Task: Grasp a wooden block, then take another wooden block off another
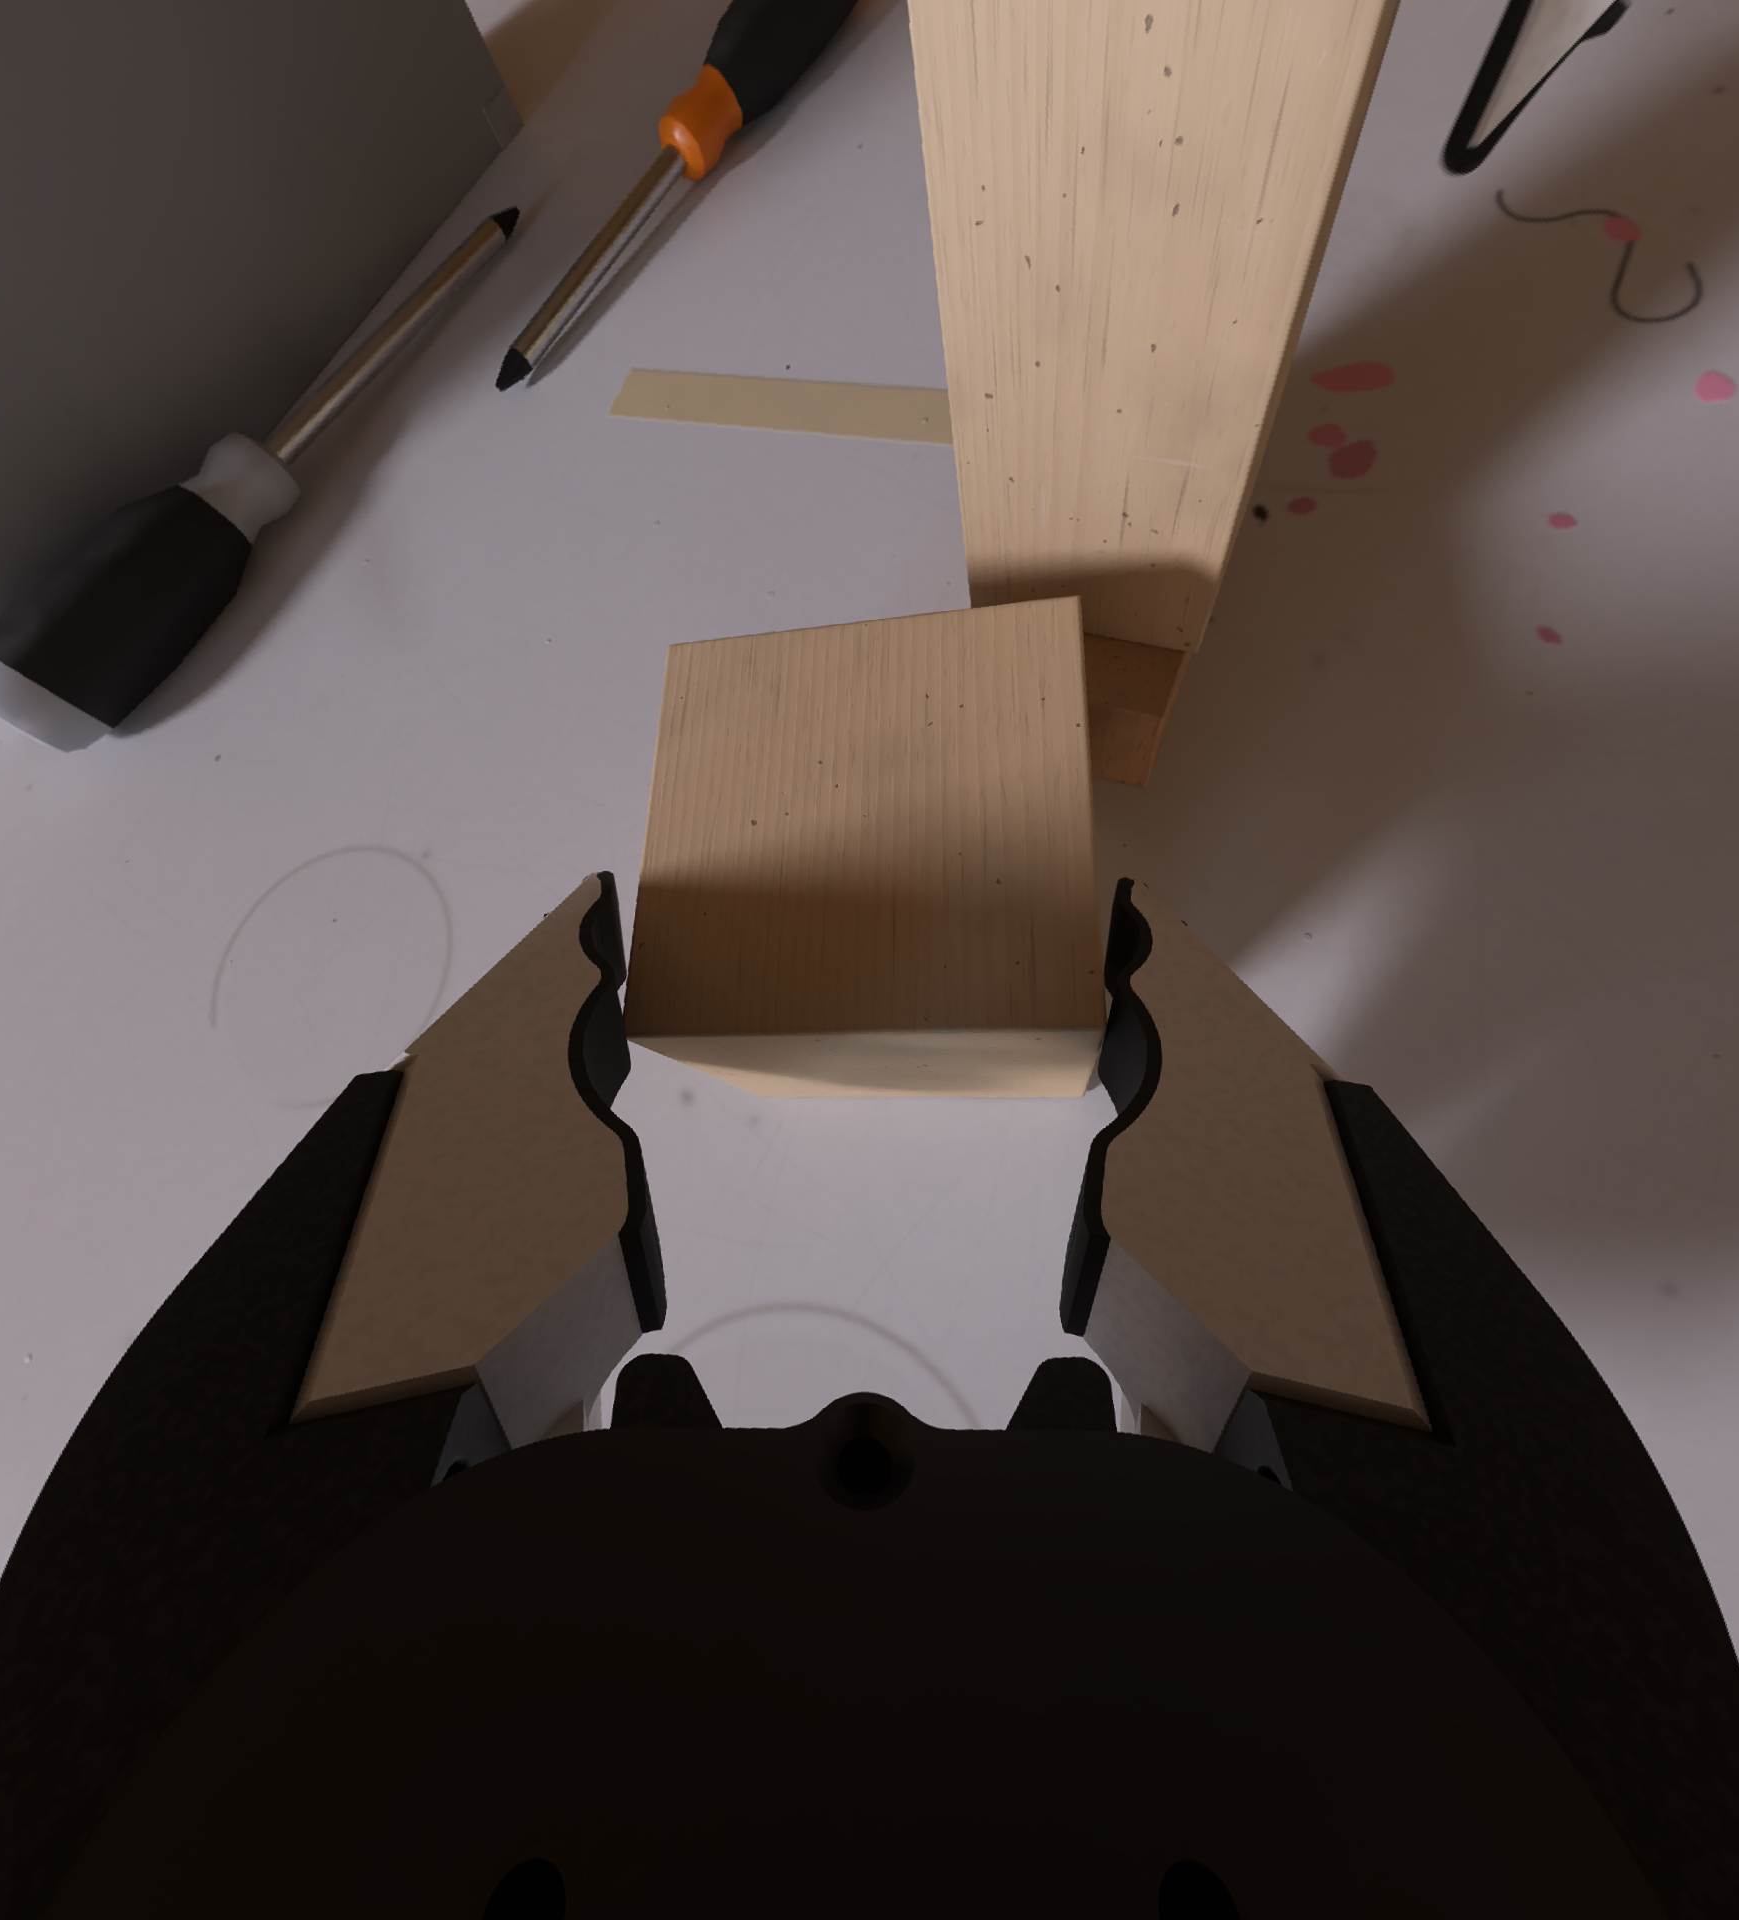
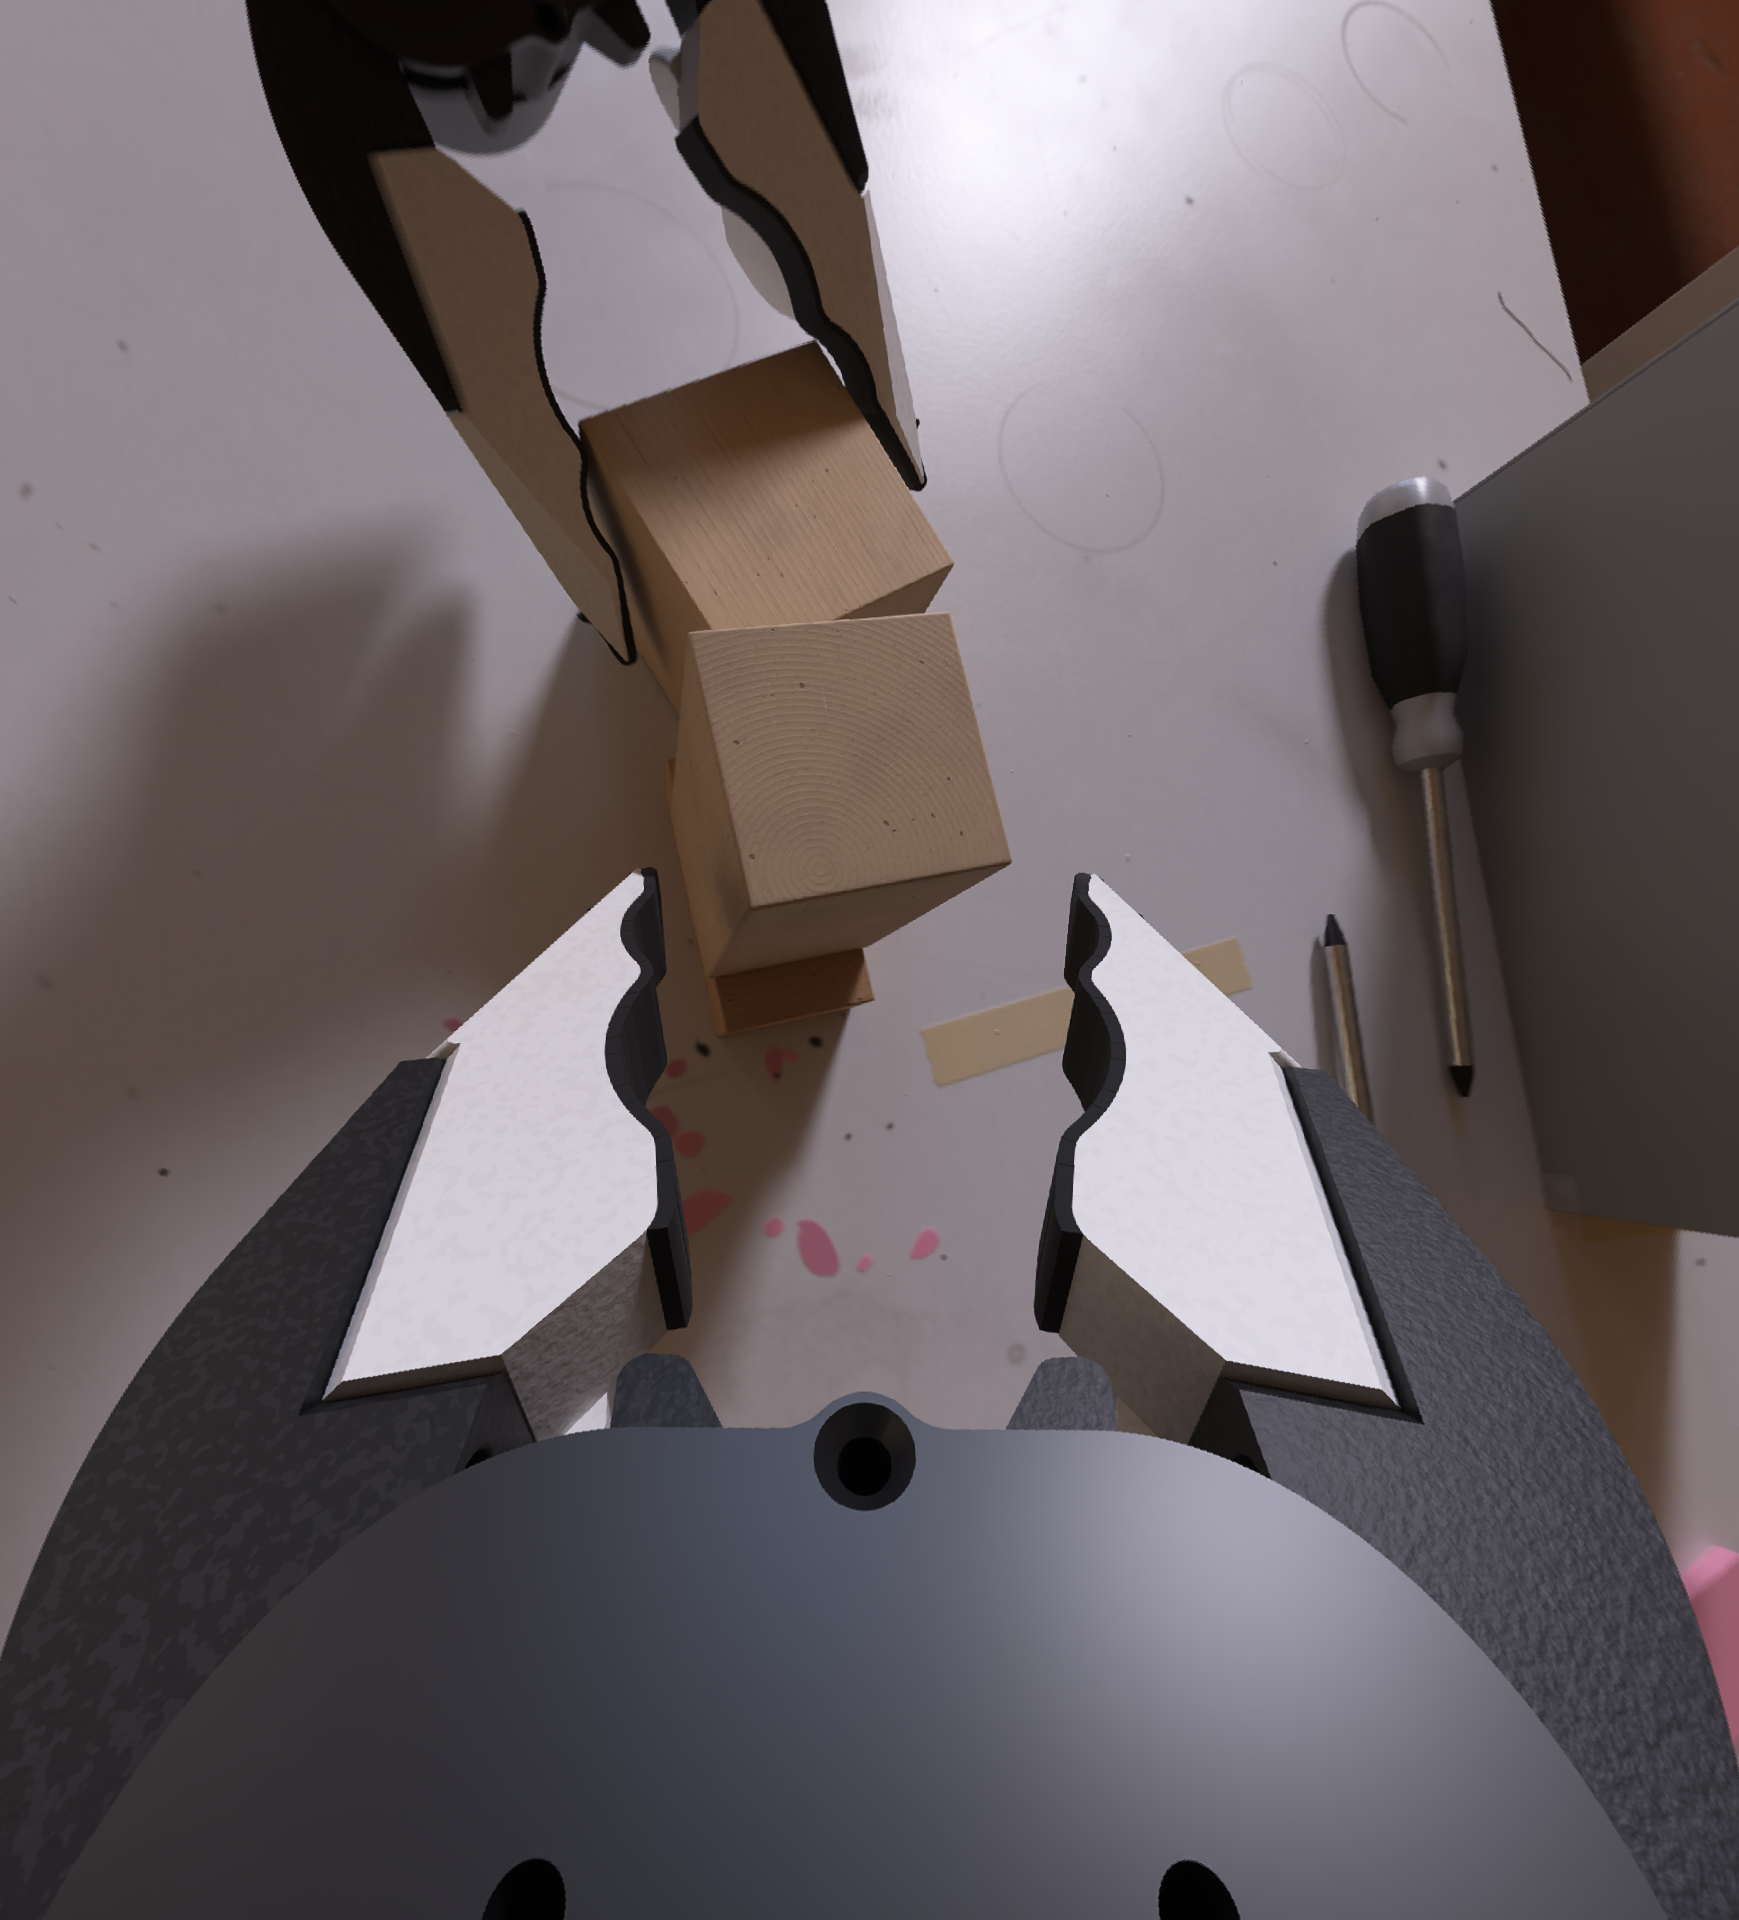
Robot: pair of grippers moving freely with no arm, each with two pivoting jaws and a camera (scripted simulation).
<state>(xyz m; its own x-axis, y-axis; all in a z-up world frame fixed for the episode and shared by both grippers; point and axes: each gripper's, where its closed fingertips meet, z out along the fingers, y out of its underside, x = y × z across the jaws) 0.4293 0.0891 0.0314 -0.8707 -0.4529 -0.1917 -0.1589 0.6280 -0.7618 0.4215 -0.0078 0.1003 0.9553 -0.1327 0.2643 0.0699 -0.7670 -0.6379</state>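
My left gripper (image 1: 865, 894), with tan fingers, is shut on a light wooden block (image 1: 865, 831); its pads press both sides. In the right wrist view it comes in from the top (image 2: 766, 566), holding that block (image 2: 771, 488) low over the white table. Just beyond stands a tall wooden block (image 1: 1135, 312), upright on a smaller wooden block (image 1: 1135, 717). My right gripper (image 2: 865, 883), with white fingers, is open and empty. It hovers above the tall block's top face (image 2: 844, 769), not touching it. The lower block (image 2: 792, 987) peeks out underneath.
A grey box (image 1: 169, 260) (image 2: 1675, 779) stands at one side, with two screwdrivers (image 1: 117, 613) (image 1: 699, 114) (image 2: 1416, 644) lying beside it. A tape strip (image 1: 782, 405) (image 2: 1083, 1013) and pink spots (image 2: 813, 1247) mark the table. A pink object (image 2: 1738, 1642) lies near the edge.
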